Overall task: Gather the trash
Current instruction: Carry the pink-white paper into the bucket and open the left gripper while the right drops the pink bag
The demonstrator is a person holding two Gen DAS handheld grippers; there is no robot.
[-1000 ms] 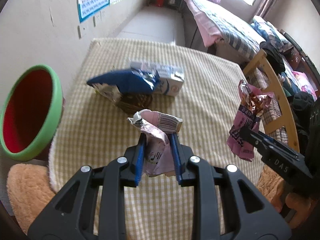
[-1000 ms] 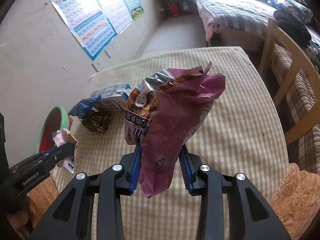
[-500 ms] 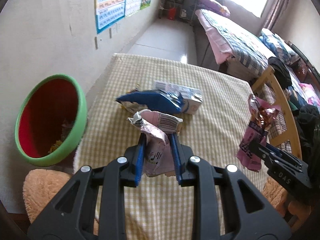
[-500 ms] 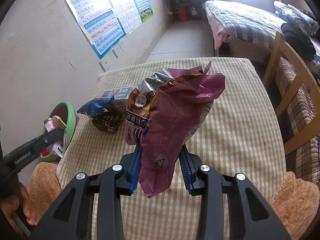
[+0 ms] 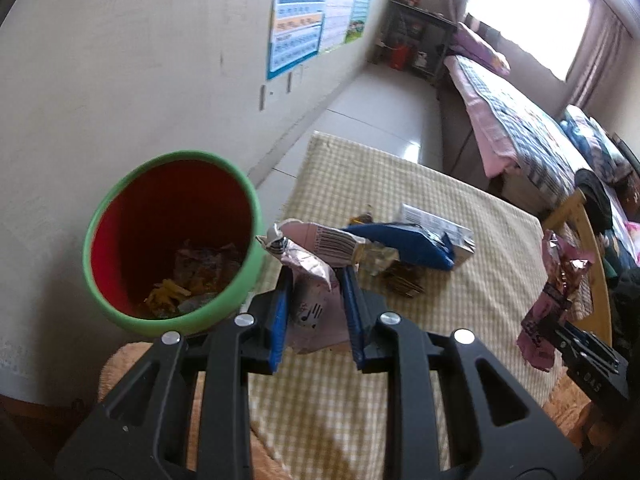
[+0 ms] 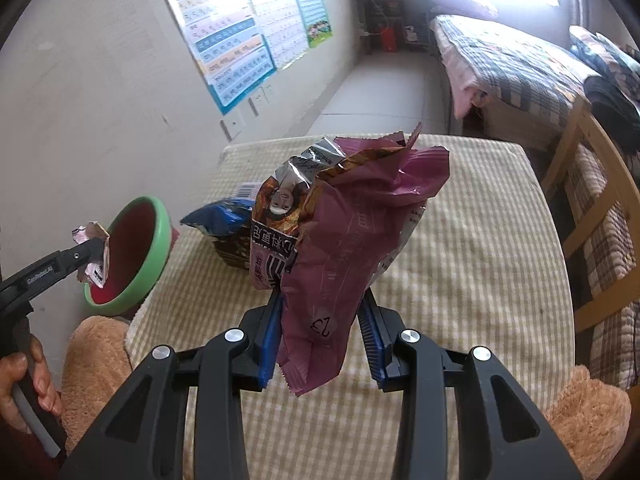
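Here each hand-held gripper clamps trash: left [image 5: 316,312] a pink wrapper [image 5: 310,264], right [image 6: 320,332] a maroon bag [image 6: 352,240].

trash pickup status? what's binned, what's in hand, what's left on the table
Done: some wrappers already lie in the green bin. In hand: left gripper clamps a pink wrapper beside the bin's rim; right gripper clamps a purple snack bag. Left: blue bag, white carton and brown wrapper on the table.

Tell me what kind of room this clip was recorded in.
Probably a lived-in bedroom: a bed with plaid bedding under a bright window, colourful learning posters on the wall, and a small table in checked cloth.
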